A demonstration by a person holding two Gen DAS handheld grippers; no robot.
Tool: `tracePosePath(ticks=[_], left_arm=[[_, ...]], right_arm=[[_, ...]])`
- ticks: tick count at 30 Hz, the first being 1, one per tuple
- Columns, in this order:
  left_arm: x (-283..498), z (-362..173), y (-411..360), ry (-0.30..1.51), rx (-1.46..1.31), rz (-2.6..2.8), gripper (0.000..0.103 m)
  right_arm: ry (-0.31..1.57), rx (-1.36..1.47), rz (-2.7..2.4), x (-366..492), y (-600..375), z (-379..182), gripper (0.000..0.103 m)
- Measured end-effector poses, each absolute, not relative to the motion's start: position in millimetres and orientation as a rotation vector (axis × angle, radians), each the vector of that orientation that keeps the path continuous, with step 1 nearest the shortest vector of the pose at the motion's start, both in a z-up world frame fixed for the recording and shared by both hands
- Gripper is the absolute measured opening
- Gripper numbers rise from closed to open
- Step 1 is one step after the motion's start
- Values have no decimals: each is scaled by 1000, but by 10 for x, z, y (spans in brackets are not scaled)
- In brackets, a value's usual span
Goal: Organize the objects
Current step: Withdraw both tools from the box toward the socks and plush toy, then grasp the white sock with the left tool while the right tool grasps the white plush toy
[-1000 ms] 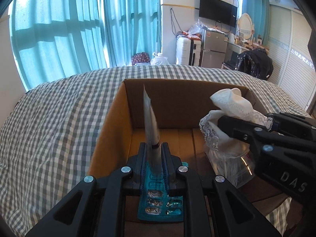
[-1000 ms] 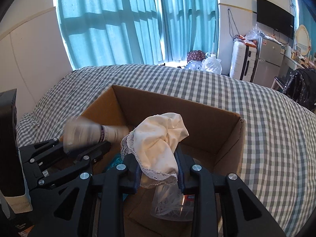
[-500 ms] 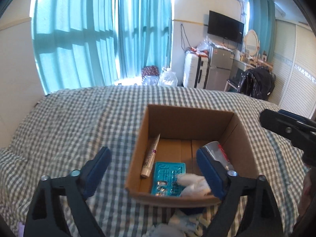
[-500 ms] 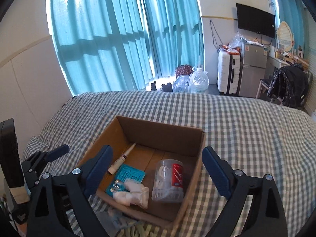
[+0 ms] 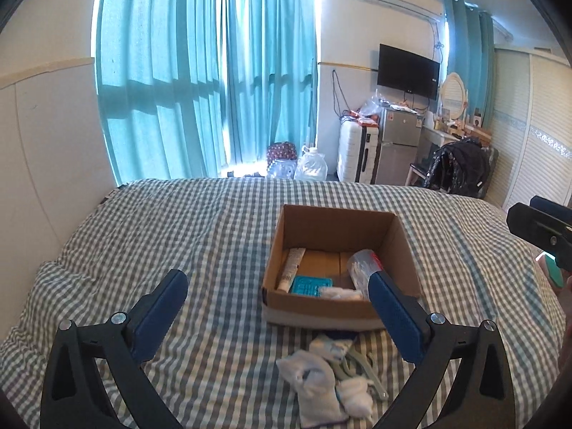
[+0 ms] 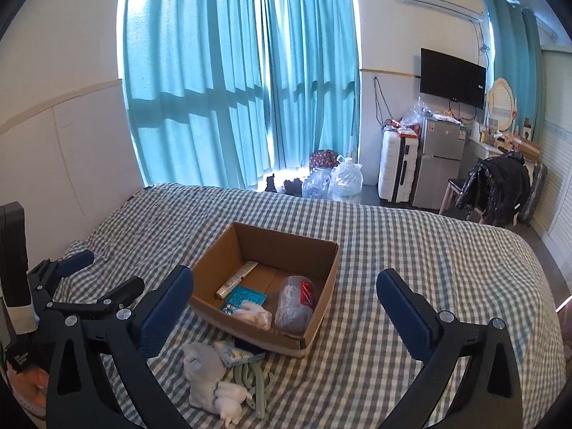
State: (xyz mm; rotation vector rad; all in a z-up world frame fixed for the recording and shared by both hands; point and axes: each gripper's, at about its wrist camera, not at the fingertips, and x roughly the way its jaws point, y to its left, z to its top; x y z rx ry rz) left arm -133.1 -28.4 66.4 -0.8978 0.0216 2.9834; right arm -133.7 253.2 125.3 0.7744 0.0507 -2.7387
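- Left gripper (image 5: 277, 302): I read the jaws as spreading to full width, nothing between the blue pads — only checked bedding and the near corner of the box show in the gap.
- Right gripper (image 6: 284, 300): same story, jaws opening wide, nothing held; the box sits in the gap between its fingers in its own view.
- Cardboard box (image 5: 404, 246) sits open on the bed (image 5: 178, 236), ahead of and below both grippers.
- Inside the box, from my left-wrist view: a white tube (image 5: 294, 269) lying along the left wall, a teal blister pack (image 5: 310, 285) just beside it on the floor of the box, a crumpled white cloth (image 5: 339, 293) against the near wall, and a clear plastic tub (image 5: 361, 266) with a red label lying on its side at the right.
- Loose on the bed, just in front of the box's near wall — a pair of white socks (image 5: 314, 375), and pale green hangers (image 6: 255, 380) partly under them.
- A small light-blue packet (image 6: 234, 354) lies between the socks and the box; I cannot tell what it is.
- Right gripper's fingertip shows at the right edge of the left view, well apart from the box.
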Motion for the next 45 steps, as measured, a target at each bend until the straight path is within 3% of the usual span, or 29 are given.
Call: tracePosePath(ticks=[9,23,33,34,36,38,41,45], left_arm=[[-956,318,-317,44,-985,2981,103],[-1139,-963,-244,-10,-1290,2858,103],[-1364,-1421,34,99,-1338,2776,103],[-1370,-1416,36,100,-1317,2783,99],[-1404,-1420,38,80,-1298,2743,83],[-1442,-1484,64,42,-1326,2644,44],[-1396,-1506,101,63,-1315,2632,35],[-1295,-1390,32,64,-1307,2644,32]], right_arm=[[154,778,-2704,-773,2338,1036,103],[165,1086,-2579,-975,2135,-423,103],[184,1247,-2560,-1130,2190,-1010,103],[187,1251,-2568,-1125,2201,-1034,103],[195,1255,-2568,-1114,2184,-1058,103],[215,1260,-2559,-1099,2135,-1098,103],[234,1255,-2549,-1084,2084,-1098,102],[236,1273,-2548,-1076,2070,-1118,102]])
